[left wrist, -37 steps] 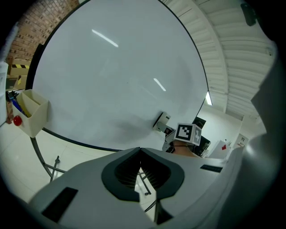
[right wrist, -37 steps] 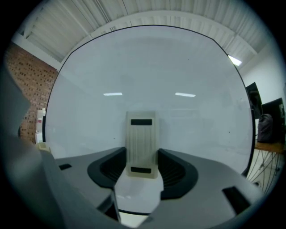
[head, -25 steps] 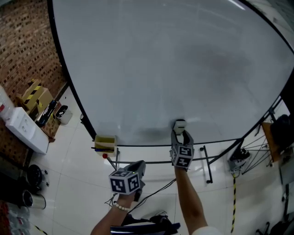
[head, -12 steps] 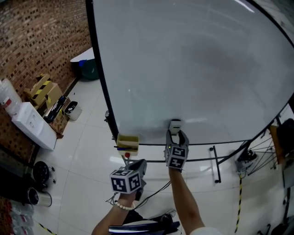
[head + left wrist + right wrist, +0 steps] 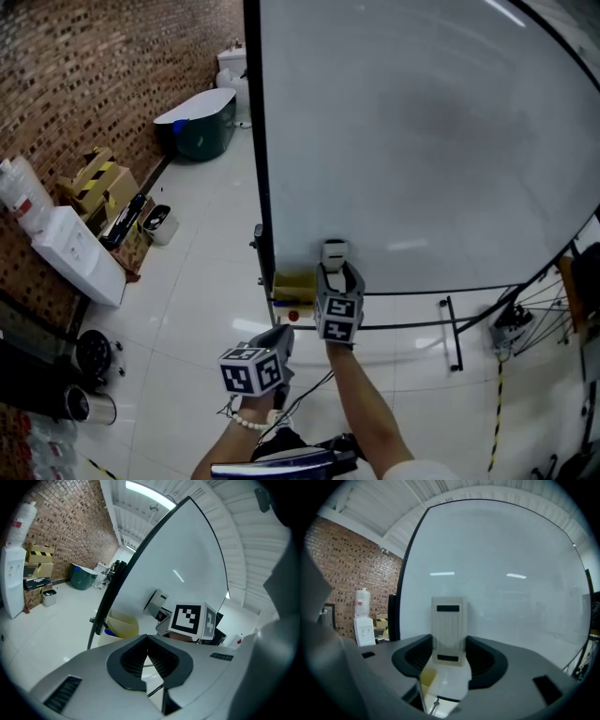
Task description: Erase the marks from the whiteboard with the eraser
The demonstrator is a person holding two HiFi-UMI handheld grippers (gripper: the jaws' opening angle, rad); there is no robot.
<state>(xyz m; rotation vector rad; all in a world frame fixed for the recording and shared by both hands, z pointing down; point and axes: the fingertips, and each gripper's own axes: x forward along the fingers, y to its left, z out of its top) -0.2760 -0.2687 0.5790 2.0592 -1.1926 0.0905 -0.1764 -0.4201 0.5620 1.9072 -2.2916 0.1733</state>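
A big whiteboard (image 5: 422, 141) on a black frame fills the head view; I see no clear marks on it, only faint grey smudging. My right gripper (image 5: 334, 262) is shut on a pale beige eraser (image 5: 334, 251), which is pressed against the board near its lower left corner. In the right gripper view the eraser (image 5: 449, 627) stands upright between the jaws against the whiteboard (image 5: 511, 573). My left gripper (image 5: 272, 352) hangs lower, away from the board, and is shut on nothing; in the left gripper view its jaws meet (image 5: 148, 656).
A yellow box (image 5: 293, 286) sits on the board's stand by the lower left corner, with a red-tipped thing (image 5: 293, 316) below. A white water dispenser (image 5: 80, 258), cardboard boxes (image 5: 94, 183) and a green bin (image 5: 202, 131) line the brick wall at left. A bicycle wheel (image 5: 511, 323) is at right.
The right gripper with the eraser has slid left along the board's bottom edge toward its left corner. The view has swung left, showing more floor and the brick wall.
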